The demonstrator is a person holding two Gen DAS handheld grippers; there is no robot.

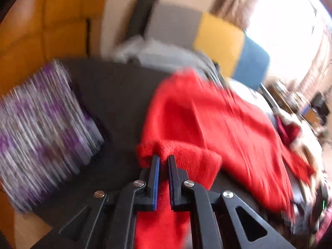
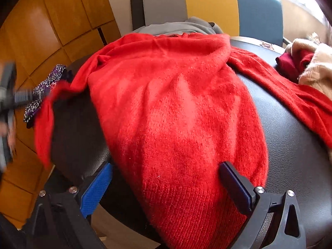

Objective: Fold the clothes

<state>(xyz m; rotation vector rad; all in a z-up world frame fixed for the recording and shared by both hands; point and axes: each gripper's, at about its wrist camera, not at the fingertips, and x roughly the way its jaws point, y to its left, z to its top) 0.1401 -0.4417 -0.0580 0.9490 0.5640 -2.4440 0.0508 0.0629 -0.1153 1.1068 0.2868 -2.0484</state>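
**Sleeve pinched, fold about to start**

The red sweater [image 2: 176, 112] lies spread over the round black worktop [image 2: 290, 145], hem hanging over the near rim at six o'clock. The left tool [image 1: 164, 159] is pressed together on a sleeve cuff, the knit bunched between its fingers [image 1: 155, 178]. The right tool [image 2: 166, 178] stands spread, straddling the hem and gripping nothing.

I'd judge this the first fold: the pinched sleeve wants carrying across the body toward three o'clock while the right tool holds the hem down or takes a corner.

Room is tight. A purple knit [image 2: 47, 91] sits at nine o'clock by the rim, a cream and maroon pile [image 2: 307, 66] at two, a grey garment [image 2: 176, 28] at twelve. The other sleeve trails toward three o'clock.
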